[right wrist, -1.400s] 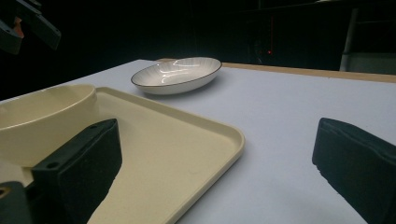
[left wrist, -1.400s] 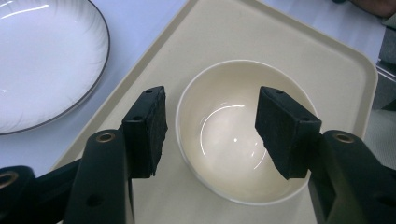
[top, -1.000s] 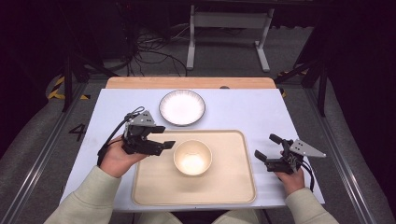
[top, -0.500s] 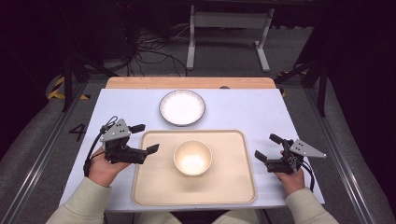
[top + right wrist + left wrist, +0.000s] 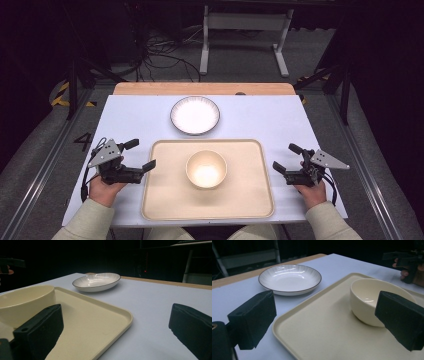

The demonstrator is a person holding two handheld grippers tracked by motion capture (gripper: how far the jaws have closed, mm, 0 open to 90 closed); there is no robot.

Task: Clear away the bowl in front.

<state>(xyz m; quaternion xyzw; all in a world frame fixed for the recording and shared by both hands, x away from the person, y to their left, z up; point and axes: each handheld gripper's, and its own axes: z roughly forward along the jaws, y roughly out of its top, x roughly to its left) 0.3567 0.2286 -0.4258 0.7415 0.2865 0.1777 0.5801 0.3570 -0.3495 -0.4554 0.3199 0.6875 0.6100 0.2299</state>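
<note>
A: Jaws?
B: My left gripper (image 5: 141, 155) is spread wide, nothing between the jaws, sitting just left of the tray (image 5: 165, 200). One jaw reaches over the tray's left edge. My right gripper (image 5: 288, 157) is also spread, empty, just off the tray's right edge, over the table (image 5: 260, 115).

A: Bowl?
B: Cream bowl (image 5: 206, 168) upright in the middle of the tray, well apart from both grippers. In the left gripper view it sits behind the right-hand jaw.

A: Anything else?
B: White plate (image 5: 195, 115) with a dark rim, on the table just beyond the tray's far edge, not touching it.

A: Hands?
B: Left hand (image 5: 103, 186) and right hand (image 5: 312, 192) each grip a handle, sleeves at the near edge.
</note>
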